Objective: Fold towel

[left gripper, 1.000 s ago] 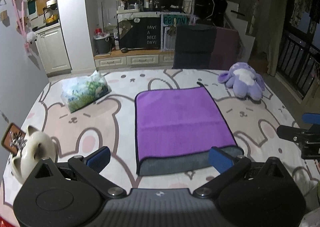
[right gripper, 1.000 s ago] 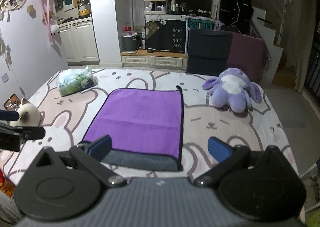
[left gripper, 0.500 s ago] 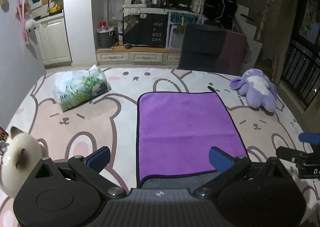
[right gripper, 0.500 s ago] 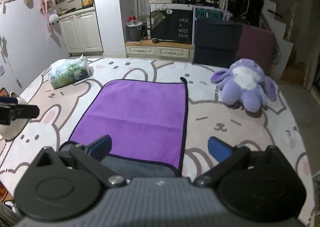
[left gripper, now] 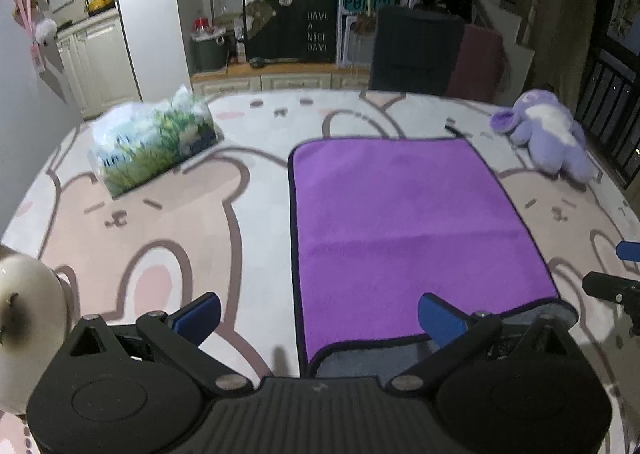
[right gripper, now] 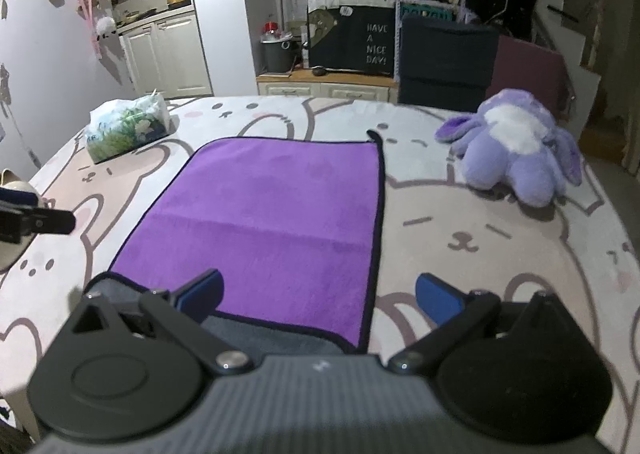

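A purple towel (left gripper: 404,222) with a dark edge and grey underside lies flat on the bunny-print table cover; it also shows in the right wrist view (right gripper: 272,222). Its near grey flap (left gripper: 368,358) sticks out from under the purple layer. My left gripper (left gripper: 318,318) is open and empty, over the towel's near left corner. My right gripper (right gripper: 318,300) is open and empty, over the towel's near right corner. Each gripper's tip shows at the edge of the other's view: the right gripper (left gripper: 616,286) and the left gripper (right gripper: 36,220).
A tissue pack (left gripper: 154,142) lies far left and a purple plush bunny (left gripper: 548,138) far right, also in the right wrist view (right gripper: 516,146). A cream cat figure (left gripper: 28,318) stands at the near left. Cabinets and shelves stand beyond the table.
Both grippers have moved forward and lower over the towel's near edge. The near grey flap now sits closer under the fingers. Both stay open.
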Demonstrator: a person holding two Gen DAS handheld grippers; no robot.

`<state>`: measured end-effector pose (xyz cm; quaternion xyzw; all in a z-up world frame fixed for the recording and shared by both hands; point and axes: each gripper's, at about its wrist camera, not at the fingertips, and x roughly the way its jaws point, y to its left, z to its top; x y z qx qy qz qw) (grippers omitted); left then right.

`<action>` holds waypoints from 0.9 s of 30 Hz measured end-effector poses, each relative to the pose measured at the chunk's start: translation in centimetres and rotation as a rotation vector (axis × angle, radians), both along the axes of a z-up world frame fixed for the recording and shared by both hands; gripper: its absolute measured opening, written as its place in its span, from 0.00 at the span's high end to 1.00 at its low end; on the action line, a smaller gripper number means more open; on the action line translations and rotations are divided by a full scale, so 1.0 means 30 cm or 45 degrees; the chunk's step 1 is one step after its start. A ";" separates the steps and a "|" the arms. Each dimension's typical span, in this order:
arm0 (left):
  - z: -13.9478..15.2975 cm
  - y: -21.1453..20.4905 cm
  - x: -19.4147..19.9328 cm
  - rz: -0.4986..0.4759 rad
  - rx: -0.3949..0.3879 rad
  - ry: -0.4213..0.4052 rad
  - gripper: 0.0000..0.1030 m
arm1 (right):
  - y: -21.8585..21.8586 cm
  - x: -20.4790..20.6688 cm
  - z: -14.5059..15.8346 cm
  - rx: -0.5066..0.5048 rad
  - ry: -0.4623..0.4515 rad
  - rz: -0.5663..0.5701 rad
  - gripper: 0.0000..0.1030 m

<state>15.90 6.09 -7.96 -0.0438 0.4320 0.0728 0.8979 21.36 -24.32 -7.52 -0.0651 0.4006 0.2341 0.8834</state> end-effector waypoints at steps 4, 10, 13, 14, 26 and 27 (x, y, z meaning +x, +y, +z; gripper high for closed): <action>-0.056 0.006 0.009 -0.021 -0.013 0.039 0.00 | -0.001 0.005 -0.045 -0.006 0.047 0.003 0.00; -0.123 0.012 0.011 -0.053 -0.066 0.083 0.00 | -0.012 -0.001 -0.104 0.011 0.093 -0.009 0.00; -0.154 0.010 0.009 -0.068 -0.079 0.104 0.00 | -0.020 -0.007 -0.116 0.028 0.070 -0.020 0.00; -0.162 0.010 0.007 -0.071 -0.078 0.110 0.00 | -0.022 -0.009 -0.119 0.032 0.059 -0.019 0.00; -0.202 0.041 -0.027 -0.153 -0.183 0.065 0.00 | -0.066 0.014 -0.155 0.112 0.096 0.119 0.04; -0.203 0.046 -0.029 -0.155 -0.185 0.064 0.00 | -0.069 0.014 -0.156 0.119 0.103 0.126 0.10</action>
